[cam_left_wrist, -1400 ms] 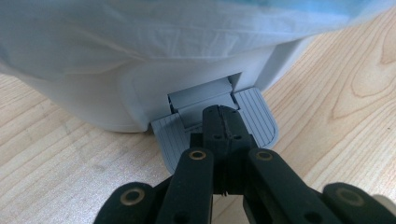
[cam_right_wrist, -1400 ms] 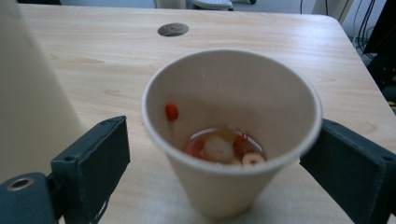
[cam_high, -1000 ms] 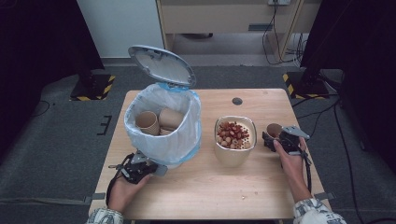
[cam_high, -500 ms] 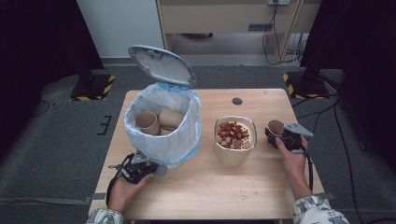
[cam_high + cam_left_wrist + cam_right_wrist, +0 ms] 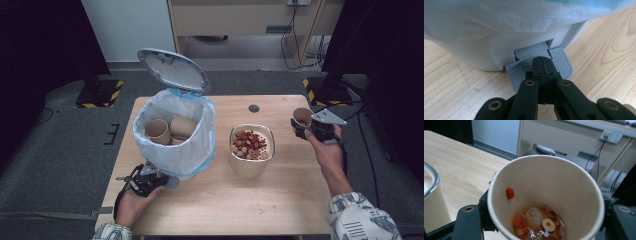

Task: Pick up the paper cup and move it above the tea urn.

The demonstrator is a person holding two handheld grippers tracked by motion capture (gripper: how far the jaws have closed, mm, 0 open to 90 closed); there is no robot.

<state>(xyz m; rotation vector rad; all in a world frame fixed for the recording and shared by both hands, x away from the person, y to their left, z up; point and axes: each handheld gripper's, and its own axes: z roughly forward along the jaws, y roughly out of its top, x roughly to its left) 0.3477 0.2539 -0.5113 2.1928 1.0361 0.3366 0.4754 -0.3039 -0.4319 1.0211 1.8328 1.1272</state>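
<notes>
Lifted slightly and drawn rightward since earlier: cup (image 5: 302, 116), clamped in right gripper (image 5: 316, 131) at right edge of frame, leftovers inside. Left gripper (image 5: 543, 65), jaws closed, pressing pedal (image 5: 560, 61); lid (image 5: 172, 70) up. Bin (image 5: 175, 131) well left, past strainer bowl (image 5: 251, 145).

Left gripper (image 5: 159, 181) low, jaws closed together, right gripper (image 5: 304, 126) raised, jaws clamped, both forearms extended.

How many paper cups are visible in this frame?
3. Two empty paper cups lie inside the bin: the left cup and the right cup. The third cup, held by the right gripper, contains food scraps. More may be hidden beneath.
</notes>
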